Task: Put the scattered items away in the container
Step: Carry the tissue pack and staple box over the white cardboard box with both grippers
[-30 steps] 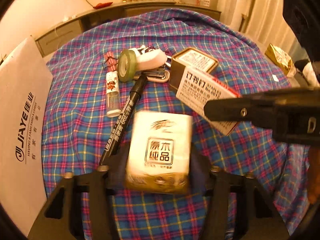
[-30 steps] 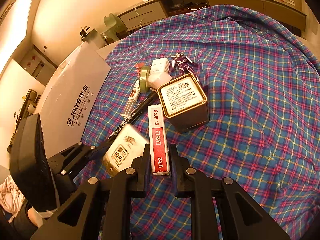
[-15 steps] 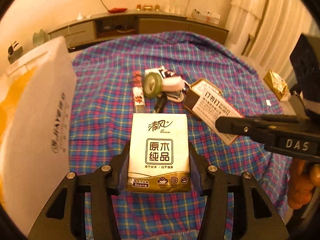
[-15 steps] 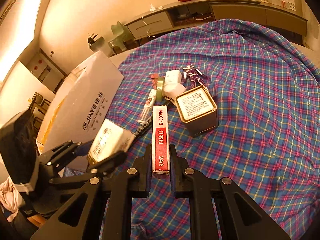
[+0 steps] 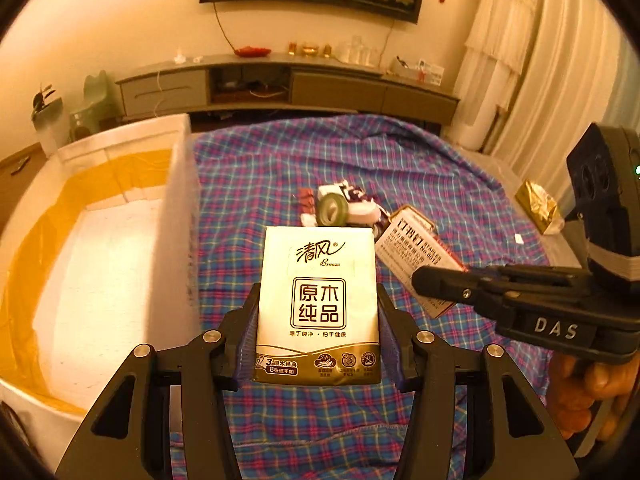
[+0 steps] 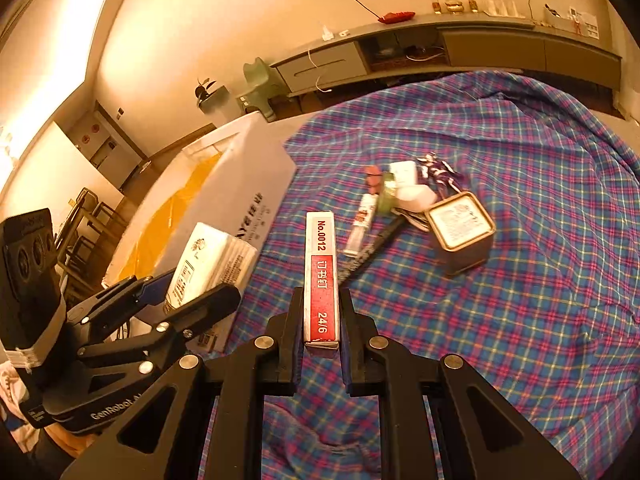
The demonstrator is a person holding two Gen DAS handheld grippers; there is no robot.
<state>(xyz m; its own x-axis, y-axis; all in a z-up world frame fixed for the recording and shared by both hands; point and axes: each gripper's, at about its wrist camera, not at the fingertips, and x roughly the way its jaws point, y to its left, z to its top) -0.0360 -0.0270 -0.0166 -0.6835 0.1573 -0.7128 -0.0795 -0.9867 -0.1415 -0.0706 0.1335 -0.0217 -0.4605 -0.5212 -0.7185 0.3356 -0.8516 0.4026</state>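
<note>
My left gripper (image 5: pixel 318 344) is shut on a white and gold tissue pack (image 5: pixel 318 300) and holds it above the plaid cloth, just right of the white foam box (image 5: pixel 180 184) with a yellow liner. My right gripper (image 6: pixel 322 320) is shut on a red and white staple box (image 6: pixel 321 276), also lifted; this gripper also shows in the left wrist view (image 5: pixel 424 280). The tissue pack also shows in the right wrist view (image 6: pixel 208 264), next to the foam box (image 6: pixel 236 184).
On the plaid cloth (image 6: pixel 520 280) lie a square tin (image 6: pixel 460 232), a black marker (image 6: pixel 372 248), a small bottle (image 6: pixel 362 220), a green tape roll (image 5: pixel 332 210), a white object (image 6: pixel 416 194) and a small figure (image 6: pixel 436 170). A gold packet (image 5: pixel 538 200) lies at the right edge.
Both grippers have lifted their items off the cloth and swung left toward the foam box. The box's open inside has come into the left wrist view.
</note>
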